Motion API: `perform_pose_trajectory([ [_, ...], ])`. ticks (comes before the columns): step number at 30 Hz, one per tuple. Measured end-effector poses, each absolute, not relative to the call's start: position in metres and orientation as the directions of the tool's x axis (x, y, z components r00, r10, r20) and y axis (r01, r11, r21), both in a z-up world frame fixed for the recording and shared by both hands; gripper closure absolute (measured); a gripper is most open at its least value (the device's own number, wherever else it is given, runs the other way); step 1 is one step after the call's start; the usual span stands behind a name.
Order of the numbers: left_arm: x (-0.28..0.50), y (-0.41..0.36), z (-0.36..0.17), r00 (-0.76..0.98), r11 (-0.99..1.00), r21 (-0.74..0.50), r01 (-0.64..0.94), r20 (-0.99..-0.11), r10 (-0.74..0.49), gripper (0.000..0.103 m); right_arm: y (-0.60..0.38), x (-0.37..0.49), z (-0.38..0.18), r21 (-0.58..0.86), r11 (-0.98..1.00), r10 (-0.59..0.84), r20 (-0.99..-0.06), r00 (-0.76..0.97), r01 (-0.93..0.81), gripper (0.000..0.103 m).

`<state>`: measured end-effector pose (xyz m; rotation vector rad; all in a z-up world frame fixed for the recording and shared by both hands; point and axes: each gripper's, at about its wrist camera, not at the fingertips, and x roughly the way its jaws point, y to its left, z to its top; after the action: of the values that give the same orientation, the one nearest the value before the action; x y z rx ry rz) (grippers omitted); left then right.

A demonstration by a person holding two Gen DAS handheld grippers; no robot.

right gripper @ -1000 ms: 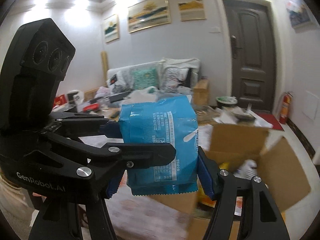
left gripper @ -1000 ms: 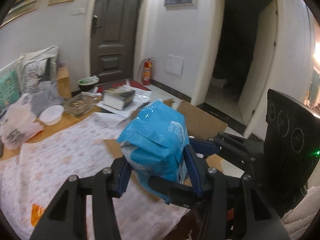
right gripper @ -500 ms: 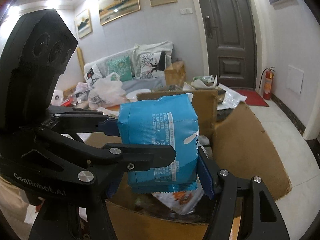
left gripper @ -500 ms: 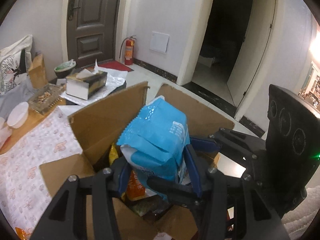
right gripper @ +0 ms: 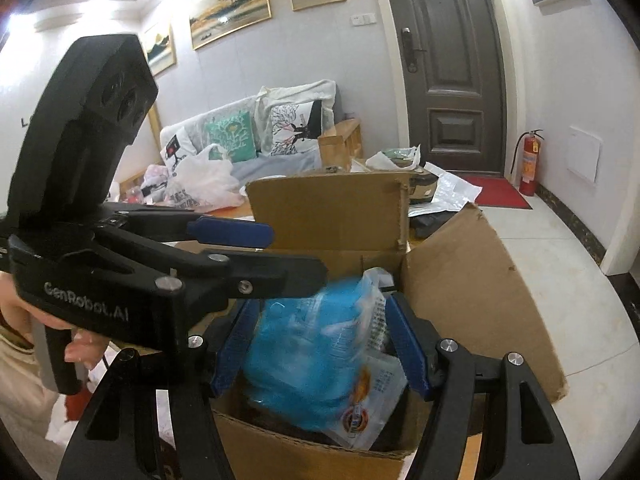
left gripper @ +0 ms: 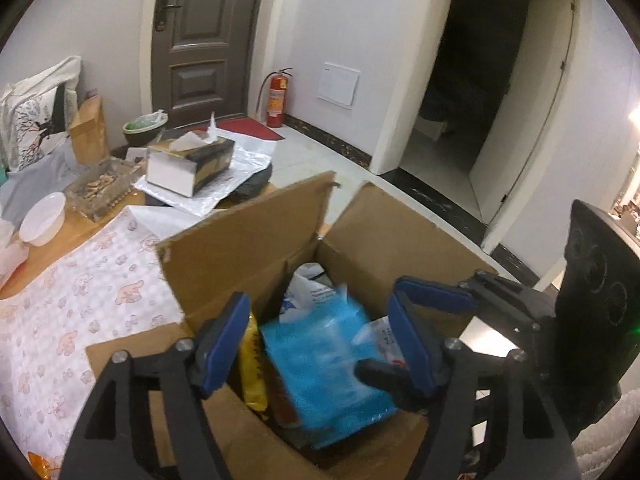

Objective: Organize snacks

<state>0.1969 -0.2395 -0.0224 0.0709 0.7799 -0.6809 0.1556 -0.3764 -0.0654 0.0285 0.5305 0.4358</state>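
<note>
A blue snack bag [left gripper: 324, 368], blurred by motion, lies free inside the open cardboard box [left gripper: 248, 264]; it also shows in the right wrist view [right gripper: 304, 356]. My left gripper [left gripper: 320, 344] is open above the box, its blue pads [left gripper: 222, 344] apart from the bag. My right gripper [right gripper: 320, 348] is open too, over the same box [right gripper: 472, 280]. The left gripper's fingers [right gripper: 232, 230] cross the right wrist view. Other snack packets lie in the box: a yellow one [left gripper: 252, 372] and a white one [right gripper: 372, 396].
The box stands at the edge of a table with a floral cloth [left gripper: 72, 304]. Behind are a tissue box [left gripper: 188, 160], a white bowl [left gripper: 42, 218], a tray of snacks [left gripper: 100, 188], a sofa with cushions [right gripper: 256, 132], and a fire extinguisher [left gripper: 277, 98].
Both grippers carried the blue bag over the box, then opened. The bag has dropped from between the pads into the box.
</note>
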Motion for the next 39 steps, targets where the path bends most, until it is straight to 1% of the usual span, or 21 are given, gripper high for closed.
perform_pose_trajectory([
  [7,0.182,-0.226,-0.01,0.543,0.795,-0.172,0.582,-0.646,-0.537,0.033,-0.369,0.151,-0.063,0.122,0.909,0.403,-0.497,0.769,-0.398,0.041],
  [9,0.177,-0.219,-0.004,0.558,0.799,-0.169,0.578,-0.632,-0.537,0.028,-0.365,0.147,-0.06,0.115,0.908,0.403,-0.5,0.767,-0.403,0.041],
  [13,0.16,-0.199,0.007,0.605,0.823,-0.151,0.547,-0.608,-0.514,0.022,-0.353,0.137,-0.052,0.099,0.904,0.406,-0.498,0.766,-0.416,0.041],
  [14,0.156,-0.194,0.01,0.619,0.832,-0.142,0.537,-0.603,-0.503,0.02,-0.35,0.134,-0.051,0.093,0.904,0.406,-0.496,0.768,-0.417,0.04],
  [17,0.141,-0.174,0.018,0.655,0.852,-0.126,0.508,-0.586,-0.477,0.017,-0.336,0.124,-0.042,0.074,0.901,0.405,-0.49,0.772,-0.427,0.032],
  [21,0.121,-0.14,0.027,0.701,0.876,-0.121,0.466,-0.553,-0.449,0.01,-0.312,0.112,-0.032,0.046,0.891,0.414,-0.489,0.768,-0.451,0.031],
  [24,0.105,-0.104,0.028,0.733,0.898,-0.132,0.42,-0.534,-0.422,0.01,-0.286,0.103,-0.025,0.034,0.874,0.437,-0.491,0.754,-0.484,0.031],
  [31,0.075,-0.015,0.014,0.781,0.941,-0.17,0.294,-0.525,-0.339,0.01,-0.217,0.094,-0.022,0.019,0.801,0.522,-0.511,0.683,-0.598,0.031],
  [36,0.065,0.04,-0.013,0.784,0.957,-0.203,0.208,-0.551,-0.287,0.01,-0.158,0.093,-0.032,-0.017,0.741,0.547,-0.564,0.618,-0.671,0.031],
  [39,0.065,0.069,-0.035,0.772,0.963,-0.217,0.162,-0.58,-0.26,0.01,-0.124,0.099,-0.044,-0.026,0.713,0.546,-0.607,0.577,-0.701,0.031],
])
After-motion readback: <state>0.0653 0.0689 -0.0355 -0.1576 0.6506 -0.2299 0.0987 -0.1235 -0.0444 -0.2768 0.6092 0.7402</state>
